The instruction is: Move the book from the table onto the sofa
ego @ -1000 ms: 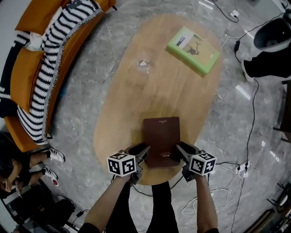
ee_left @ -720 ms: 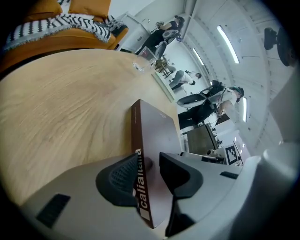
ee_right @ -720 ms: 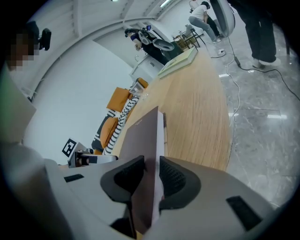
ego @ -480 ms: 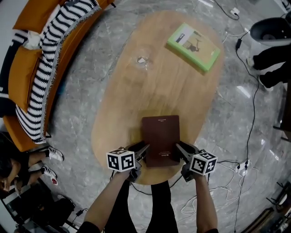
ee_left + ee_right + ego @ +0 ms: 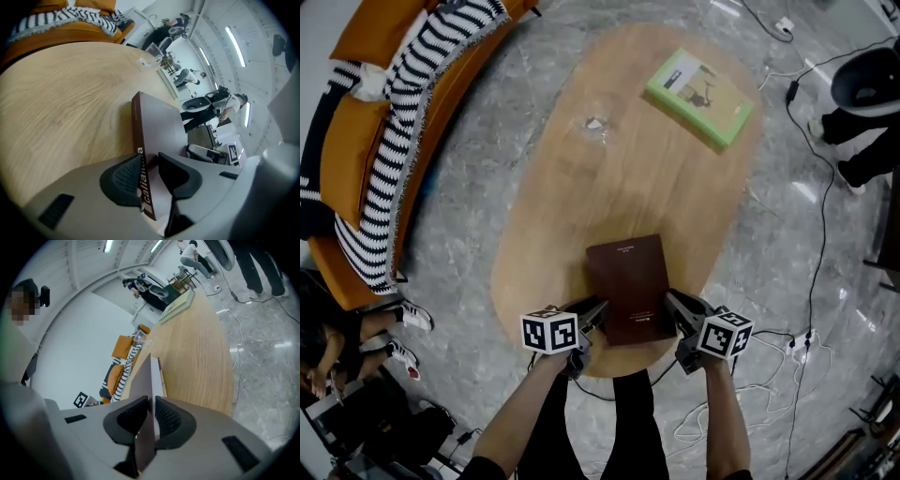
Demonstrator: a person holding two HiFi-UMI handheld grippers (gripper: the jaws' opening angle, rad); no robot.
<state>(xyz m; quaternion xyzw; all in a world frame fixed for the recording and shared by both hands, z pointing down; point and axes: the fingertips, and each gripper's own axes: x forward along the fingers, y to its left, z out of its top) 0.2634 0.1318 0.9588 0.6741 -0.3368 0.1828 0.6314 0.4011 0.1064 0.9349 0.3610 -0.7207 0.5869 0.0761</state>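
Observation:
The dark brown book [image 5: 626, 286] lies at the near end of the oval wooden table [image 5: 619, 187], turned slightly askew. My left gripper [image 5: 598, 309] is at its near left corner; in the left gripper view [image 5: 150, 164] the spine of the book [image 5: 159, 126] sits between the closing jaws, with the pads against it. My right gripper [image 5: 671, 302] is at the near right corner. There, in the right gripper view [image 5: 152, 408], the closing jaws pinch the thin edge of the book [image 5: 147, 380]. The orange sofa [image 5: 356, 141] stands far left.
A black-and-white striped blanket [image 5: 403, 122] drapes the sofa. A green book [image 5: 698, 98] and a small clear object [image 5: 595, 125] lie on the table's far half. Cables [image 5: 811, 281] run over the marble floor at right. A person's feet [image 5: 408, 323] are at lower left, and someone's legs [image 5: 862, 122] at upper right.
The book has turned slightly, its far end swinging left. The right gripper's jaws have drawn in on the book's edge. Both hands stay at the near corners.

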